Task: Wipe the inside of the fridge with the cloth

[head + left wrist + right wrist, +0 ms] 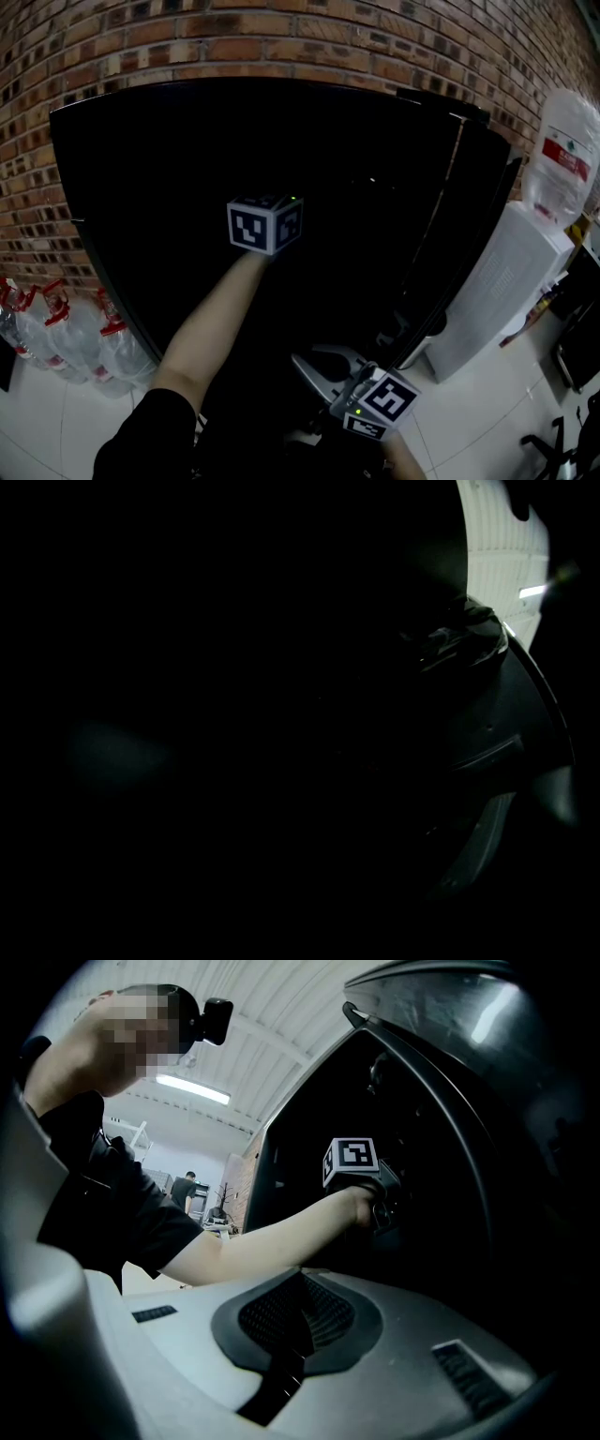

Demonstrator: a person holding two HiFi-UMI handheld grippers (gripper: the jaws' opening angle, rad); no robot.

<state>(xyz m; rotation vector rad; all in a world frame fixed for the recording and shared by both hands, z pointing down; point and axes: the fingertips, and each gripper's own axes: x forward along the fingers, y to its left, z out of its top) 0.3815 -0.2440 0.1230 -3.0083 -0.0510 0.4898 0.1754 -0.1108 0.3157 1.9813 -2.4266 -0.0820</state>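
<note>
- My right gripper (298,1314) sits nearest, low down: smooth grey jaws pressed together, their ribbed black pads meeting along a dark seam with nothing between them.
- My bare left forearm reaches ahead, carrying the left gripper (266,225) up to the fridge (178,159). Its own view is almost black, so I cannot tell how its jaws stand, nor make out the cloth.
- The fridge is a tall, glossy black box against a rough red brick wall (281,37).
- A white water dispenser (497,281) stands at its right, and clear red-capped bottles (66,333) at its left.
</note>
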